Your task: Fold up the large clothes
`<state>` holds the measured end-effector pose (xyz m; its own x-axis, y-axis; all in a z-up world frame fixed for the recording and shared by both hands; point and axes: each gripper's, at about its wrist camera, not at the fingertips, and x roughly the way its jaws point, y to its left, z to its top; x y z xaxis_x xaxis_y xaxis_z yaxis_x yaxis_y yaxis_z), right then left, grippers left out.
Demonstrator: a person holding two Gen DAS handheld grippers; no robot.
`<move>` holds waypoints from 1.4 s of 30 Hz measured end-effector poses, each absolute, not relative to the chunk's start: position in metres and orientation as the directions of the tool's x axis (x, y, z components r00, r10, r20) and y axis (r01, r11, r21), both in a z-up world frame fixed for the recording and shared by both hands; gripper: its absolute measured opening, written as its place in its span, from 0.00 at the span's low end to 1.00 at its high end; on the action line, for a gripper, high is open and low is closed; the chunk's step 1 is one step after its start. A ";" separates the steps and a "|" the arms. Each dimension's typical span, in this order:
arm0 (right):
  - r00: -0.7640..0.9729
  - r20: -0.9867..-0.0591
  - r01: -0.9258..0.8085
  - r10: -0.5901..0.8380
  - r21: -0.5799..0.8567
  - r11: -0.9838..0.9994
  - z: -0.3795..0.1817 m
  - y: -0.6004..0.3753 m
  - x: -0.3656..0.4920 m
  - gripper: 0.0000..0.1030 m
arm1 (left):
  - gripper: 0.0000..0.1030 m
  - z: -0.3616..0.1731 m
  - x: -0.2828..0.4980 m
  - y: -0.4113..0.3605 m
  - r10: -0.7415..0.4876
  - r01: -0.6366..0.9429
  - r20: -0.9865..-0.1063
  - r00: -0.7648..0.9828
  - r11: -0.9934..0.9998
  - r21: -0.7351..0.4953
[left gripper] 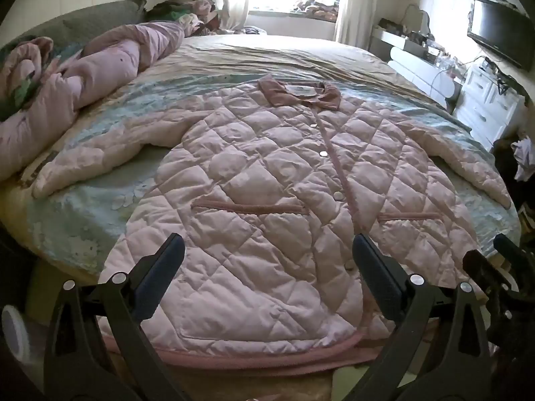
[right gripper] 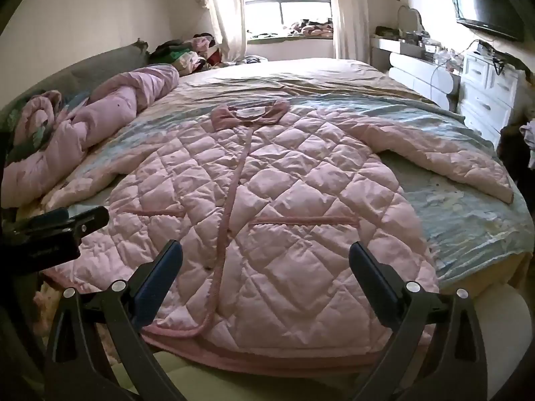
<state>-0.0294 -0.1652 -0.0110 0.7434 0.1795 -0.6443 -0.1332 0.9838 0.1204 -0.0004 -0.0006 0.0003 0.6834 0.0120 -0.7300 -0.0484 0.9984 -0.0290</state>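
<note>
A large pink quilted coat (left gripper: 267,180) lies flat, front up, on the bed, collar (left gripper: 301,93) away from me and both sleeves spread out. It also shows in the right wrist view (right gripper: 284,193). My left gripper (left gripper: 269,250) is open and empty, above the coat's hem on its left half. My right gripper (right gripper: 265,257) is open and empty, above the hem on its right half. The right gripper's body shows at the right edge of the left wrist view (left gripper: 501,267). The left gripper's body shows at the left edge of the right wrist view (right gripper: 57,230).
The bed (left gripper: 110,153) has a pale blue and beige cover. A rolled pink duvet (left gripper: 83,77) and piled clothes lie along its left side. A white dresser (right gripper: 488,97), a wall television (right gripper: 488,3) and a curtained window (right gripper: 287,3) stand beyond.
</note>
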 end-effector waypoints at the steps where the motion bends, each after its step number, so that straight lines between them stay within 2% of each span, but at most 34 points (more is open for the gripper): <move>1: 0.744 -0.644 -0.134 0.178 0.117 0.984 -0.011 -0.164 -0.030 0.96 | 0.91 0.000 0.000 0.000 0.009 -0.048 -0.731 0.683 0.998 -0.032; 42: 0.758 -0.636 -0.117 0.142 0.082 0.990 -0.002 -0.165 -0.033 0.96 | 0.91 0.000 0.000 0.000 0.001 -0.046 -0.733 0.681 0.998 -0.041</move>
